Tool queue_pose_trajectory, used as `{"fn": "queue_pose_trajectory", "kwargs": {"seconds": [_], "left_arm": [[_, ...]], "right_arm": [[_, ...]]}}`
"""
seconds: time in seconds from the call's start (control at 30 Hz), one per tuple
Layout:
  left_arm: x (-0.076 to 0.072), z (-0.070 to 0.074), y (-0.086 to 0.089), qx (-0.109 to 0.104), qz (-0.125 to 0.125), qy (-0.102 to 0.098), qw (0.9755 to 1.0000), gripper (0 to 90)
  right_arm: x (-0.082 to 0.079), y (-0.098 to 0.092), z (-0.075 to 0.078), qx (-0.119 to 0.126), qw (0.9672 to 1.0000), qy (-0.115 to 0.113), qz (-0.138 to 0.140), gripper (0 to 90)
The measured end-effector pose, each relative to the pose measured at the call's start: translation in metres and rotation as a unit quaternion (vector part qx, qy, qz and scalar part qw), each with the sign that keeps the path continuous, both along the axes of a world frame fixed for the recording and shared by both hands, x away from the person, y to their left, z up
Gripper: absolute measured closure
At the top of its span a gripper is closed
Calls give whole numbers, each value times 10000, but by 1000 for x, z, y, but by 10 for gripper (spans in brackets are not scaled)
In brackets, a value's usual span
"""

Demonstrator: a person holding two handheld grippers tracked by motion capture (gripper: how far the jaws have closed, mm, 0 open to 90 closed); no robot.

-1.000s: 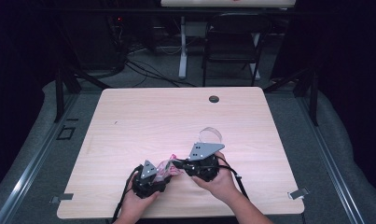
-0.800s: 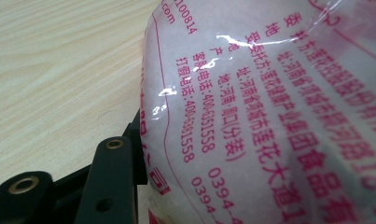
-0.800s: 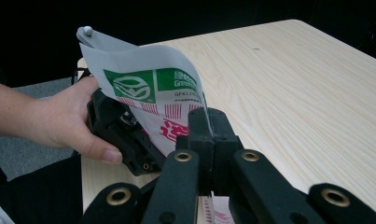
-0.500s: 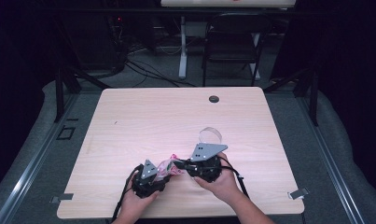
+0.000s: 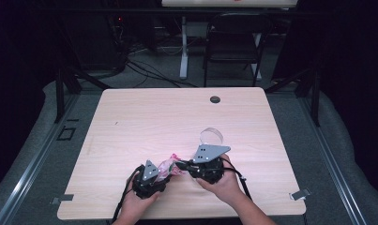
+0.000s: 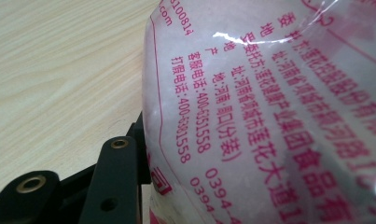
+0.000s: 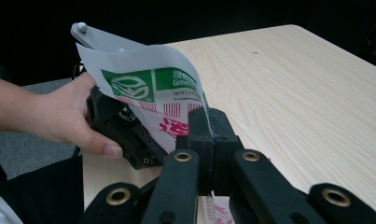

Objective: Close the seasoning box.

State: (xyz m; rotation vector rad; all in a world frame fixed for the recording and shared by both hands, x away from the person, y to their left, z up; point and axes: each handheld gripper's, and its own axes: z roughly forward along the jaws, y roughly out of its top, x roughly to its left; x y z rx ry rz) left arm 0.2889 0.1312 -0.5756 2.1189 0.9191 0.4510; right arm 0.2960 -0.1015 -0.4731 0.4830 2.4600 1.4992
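Spanning both grippers crosswise: bag [image 5: 169,165]

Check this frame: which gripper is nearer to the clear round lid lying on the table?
Right. The right gripper sits just in front of the clear lid, clamped on the printed plastic bag; the left gripper is farther off, on the bag's other side.

There were two handheld grippers, the left gripper [image 5: 170,169] and the right gripper [image 5: 181,165], one printed plastic food bag [image 5: 169,165], one clear round lid [image 5: 211,136], one wooden table [image 5: 144,117], and one folding chair [image 5: 236,42] behind it.
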Motion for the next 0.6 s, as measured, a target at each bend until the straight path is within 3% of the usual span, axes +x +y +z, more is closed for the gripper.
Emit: {"fn": "queue_pose_trajectory", "kwargs": {"seconds": [0.13, 0.43, 0.6], "left_arm": [[-1, 3, 1, 100, 82, -112, 9999, 561], [1, 7, 2, 191, 179, -148, 9995, 565], [7, 13, 3, 231, 213, -174, 9994, 567]], "right_arm": [[-2, -1, -1, 28, 10000, 11, 5, 900], [0, -5, 1, 73, 9999, 58, -59, 865], [0, -12, 3, 278, 9995, 22, -148, 735]]}}
